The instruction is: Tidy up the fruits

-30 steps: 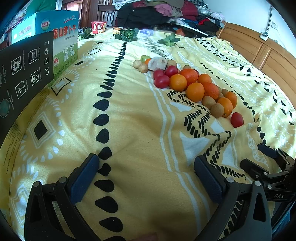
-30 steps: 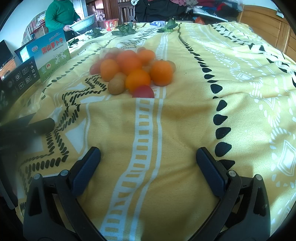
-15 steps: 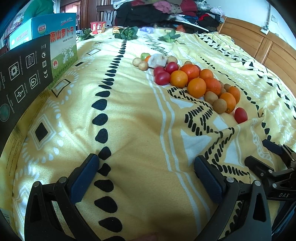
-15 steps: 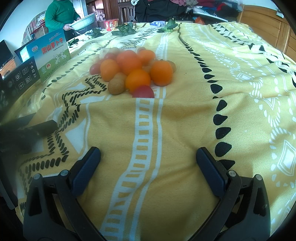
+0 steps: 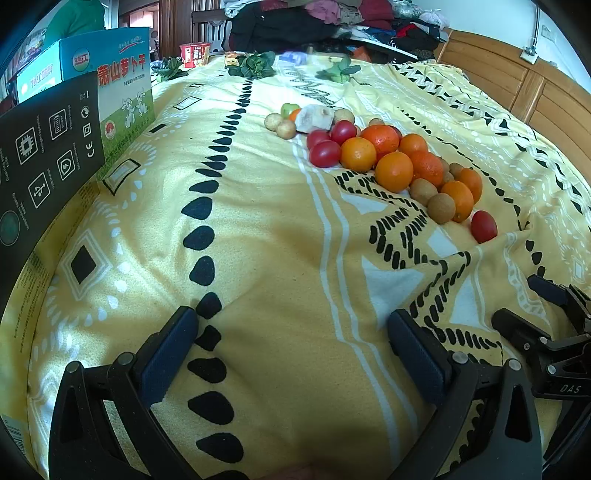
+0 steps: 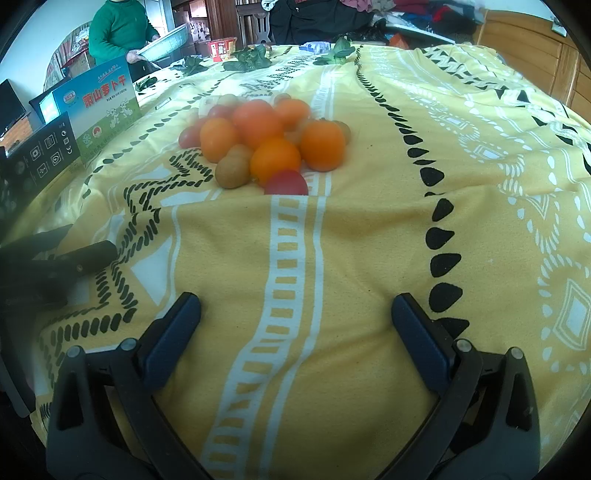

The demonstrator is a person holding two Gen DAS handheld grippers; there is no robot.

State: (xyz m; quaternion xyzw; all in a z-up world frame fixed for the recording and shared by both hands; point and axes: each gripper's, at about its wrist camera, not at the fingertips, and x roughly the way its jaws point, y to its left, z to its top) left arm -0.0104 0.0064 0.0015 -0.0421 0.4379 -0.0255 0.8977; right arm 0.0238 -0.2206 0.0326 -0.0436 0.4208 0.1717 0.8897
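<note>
A heap of fruit lies on the yellow patterned bedspread (image 5: pixel 258 240): oranges (image 5: pixel 394 171), red tomatoes (image 5: pixel 325 154), brown kiwis (image 5: pixel 441 208), small potatoes (image 5: pixel 286 129) and a pale cut piece (image 5: pixel 314 118). One red tomato (image 5: pixel 484 226) sits apart at the near end. In the right wrist view the same heap shows oranges (image 6: pixel 275 159), a kiwi (image 6: pixel 232 171) and the near tomato (image 6: pixel 286 183). My left gripper (image 5: pixel 291 339) is open and empty, well short of the heap. My right gripper (image 6: pixel 295 325) is open and empty too.
A black carton (image 5: pixel 44 147) and a blue-and-green printed box (image 5: pixel 118 85) stand along the left edge. Leafy greens (image 5: pixel 255 66) and a clothes pile (image 5: pixel 314 18) lie at the far end. A wooden headboard (image 5: pixel 546 99) runs along the right. A person in green (image 6: pixel 118 33) holds a basin.
The left wrist view has drifted slightly, so the fruit heap sits a little lower and further right. The right wrist view is nearly unchanged. Both grippers stay open.
</note>
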